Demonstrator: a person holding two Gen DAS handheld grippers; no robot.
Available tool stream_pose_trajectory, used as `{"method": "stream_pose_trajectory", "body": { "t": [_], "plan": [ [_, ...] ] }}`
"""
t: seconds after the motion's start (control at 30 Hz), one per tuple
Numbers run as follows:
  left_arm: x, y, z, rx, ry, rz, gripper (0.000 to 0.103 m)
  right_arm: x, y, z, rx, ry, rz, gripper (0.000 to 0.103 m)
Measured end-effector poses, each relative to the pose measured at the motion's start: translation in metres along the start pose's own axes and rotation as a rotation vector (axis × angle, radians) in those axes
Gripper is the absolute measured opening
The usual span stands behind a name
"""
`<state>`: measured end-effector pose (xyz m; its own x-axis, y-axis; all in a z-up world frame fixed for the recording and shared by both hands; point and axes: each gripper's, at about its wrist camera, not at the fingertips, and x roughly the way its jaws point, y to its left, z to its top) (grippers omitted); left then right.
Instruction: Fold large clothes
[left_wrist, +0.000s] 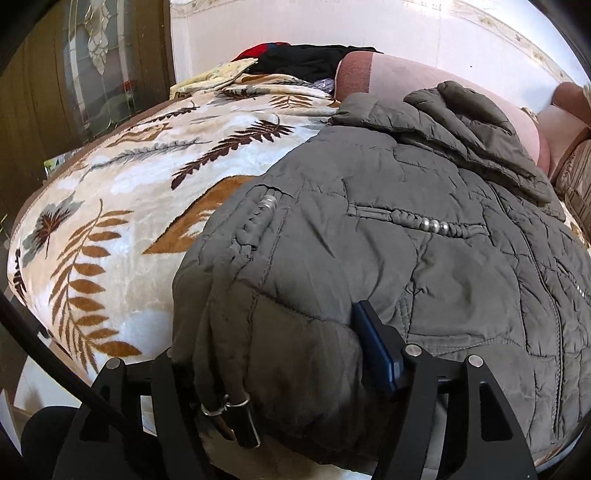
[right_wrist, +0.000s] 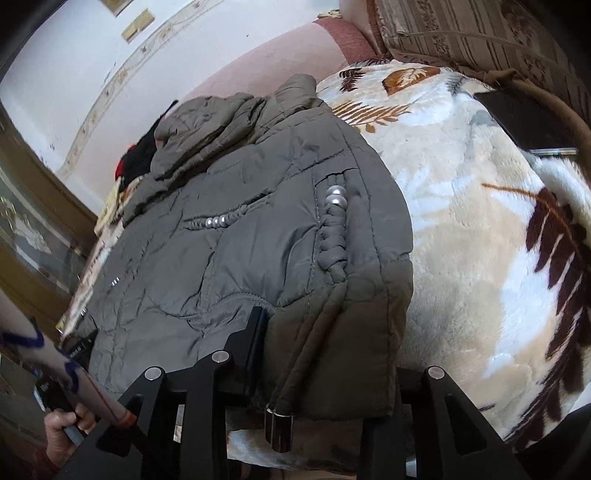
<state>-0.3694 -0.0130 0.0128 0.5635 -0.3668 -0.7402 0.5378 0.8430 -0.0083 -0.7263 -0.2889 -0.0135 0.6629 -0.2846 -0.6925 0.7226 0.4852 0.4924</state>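
Observation:
A grey-olive quilted jacket (left_wrist: 388, 229) lies flat on a leaf-patterned blanket (left_wrist: 122, 192), hood toward the far wall. My left gripper (left_wrist: 280, 362) straddles the jacket's near-left hem corner; the blue pad of one finger (left_wrist: 373, 347) presses on the fabric, the other finger is hidden under the hem. In the right wrist view the jacket (right_wrist: 251, 229) fills the middle, and my right gripper (right_wrist: 325, 365) straddles its near-right hem corner, with one black finger (right_wrist: 255, 332) on top. Drawstring toggles (right_wrist: 279, 424) hang over the hem.
A pile of dark and red clothes (left_wrist: 303, 59) and a pink bolster (left_wrist: 399, 77) lie at the bed's far end. A striped cushion (right_wrist: 461, 33) and a dark flat device (right_wrist: 524, 125) lie at the right. A wooden glazed door (left_wrist: 92, 62) stands left.

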Motion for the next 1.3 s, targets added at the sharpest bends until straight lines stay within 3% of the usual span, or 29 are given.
{"method": "stream_pose_trajectory", "body": {
  "t": [0.13,0.53,0.73,1.3],
  "plan": [
    [0.001,0.001,0.000,-0.009,0.000,0.003,0.072,0.000,-0.003,0.000,0.033,-0.006,0.016,0.036],
    [-0.001,-0.004,0.001,-0.009,0.003,0.011,0.065,0.005,0.006,0.008,0.027,0.048,-0.047,0.033],
    [-0.002,-0.006,0.002,0.008,-0.012,0.013,0.059,0.002,0.011,0.007,0.018,0.021,-0.050,0.025],
    [-0.006,-0.014,0.000,0.036,-0.049,0.063,0.054,-0.001,0.015,0.005,-0.025,0.001,-0.050,0.022]
  ]
}}
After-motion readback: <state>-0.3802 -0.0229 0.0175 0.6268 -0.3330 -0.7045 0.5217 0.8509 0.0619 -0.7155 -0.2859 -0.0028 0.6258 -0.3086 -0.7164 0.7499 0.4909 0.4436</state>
